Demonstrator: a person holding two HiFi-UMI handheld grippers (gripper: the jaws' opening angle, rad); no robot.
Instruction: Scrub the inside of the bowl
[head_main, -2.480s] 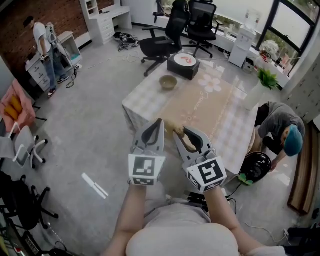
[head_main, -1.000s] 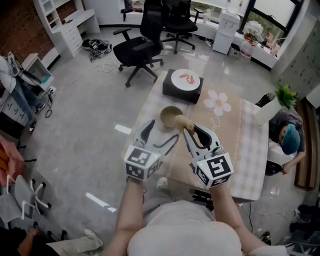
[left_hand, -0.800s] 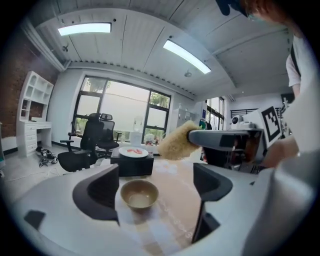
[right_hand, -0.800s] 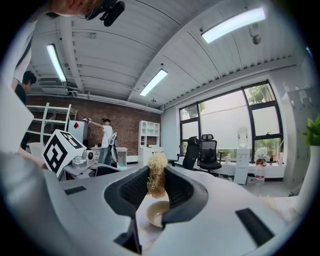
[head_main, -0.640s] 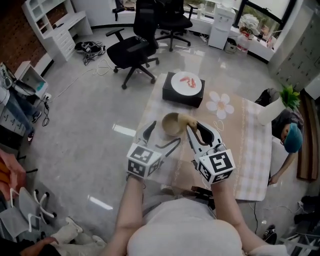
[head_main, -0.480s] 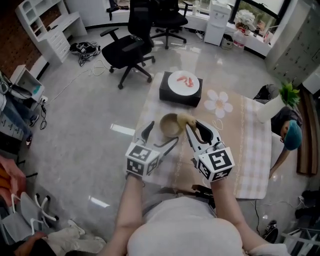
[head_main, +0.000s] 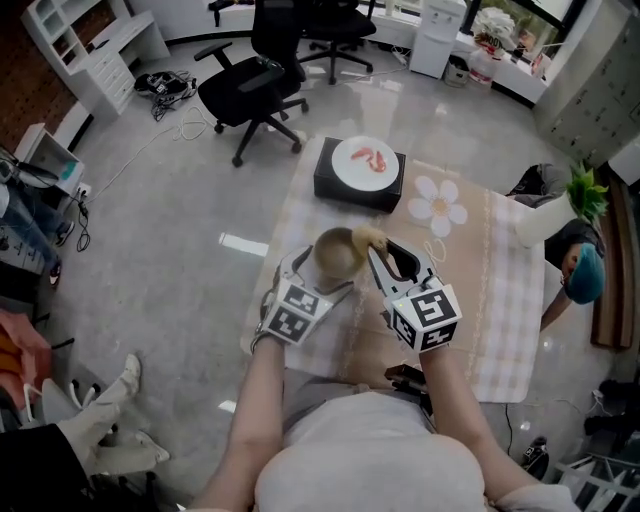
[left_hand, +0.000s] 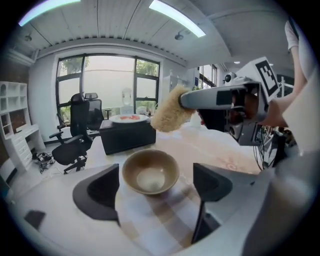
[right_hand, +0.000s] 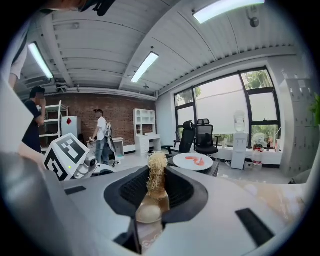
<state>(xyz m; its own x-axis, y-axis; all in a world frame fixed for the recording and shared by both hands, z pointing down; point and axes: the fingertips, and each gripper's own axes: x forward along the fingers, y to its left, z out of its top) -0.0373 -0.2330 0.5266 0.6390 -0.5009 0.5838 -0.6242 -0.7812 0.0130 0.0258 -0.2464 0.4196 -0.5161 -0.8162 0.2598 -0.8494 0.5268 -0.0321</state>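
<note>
Left gripper view: the left gripper (left_hand: 156, 192) has its jaws spread wide, flanking the bowl (left_hand: 151, 172) on the table (left_hand: 220, 150) without touching it. Beyond it, the right gripper (right_hand: 156, 192) clamps a brush (left_hand: 169, 111), its bristles poised over the far rim. Scrubbing hasn't started, I'd say. The next move is to steady the bowl and lower the bristles inside.

White plate (head_main: 362, 160) atop black box (head_main: 347, 191); office chair (head_main: 245, 85) beyond; plant (head_main: 588, 192) at right

The bowl (left_hand: 150, 171) looks smooth and glossy inside; the scrubbing brush (left_hand: 169, 111) has rough, straw-like bristles; the checked tablecloth (left_hand: 161, 216) is matt cloth.
</note>
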